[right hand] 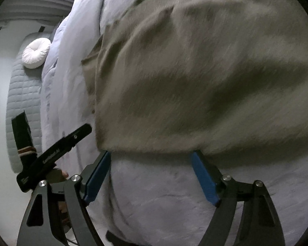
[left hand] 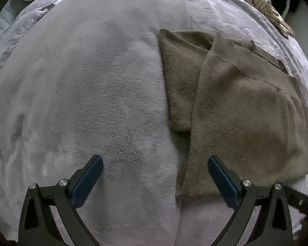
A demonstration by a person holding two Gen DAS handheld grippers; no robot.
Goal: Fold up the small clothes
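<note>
From the left wrist, the olive-brown fuzzy garment lies partly folded on the grey blanket, the left gripper spread empty; from the right wrist, it is motion-blurred, its near hem meeting the splayed right gripper.

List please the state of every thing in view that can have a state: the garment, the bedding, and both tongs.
Olive-brown knit garment: lying on the bed, partly folded, one flap laid over another.
Grey fleece blanket: spread flat beside the garment.
Left tongs: open, holding nothing.
Right tongs: open, tips at the garment's near edge.
Round white cushion: resting at the bed's far end.
</note>
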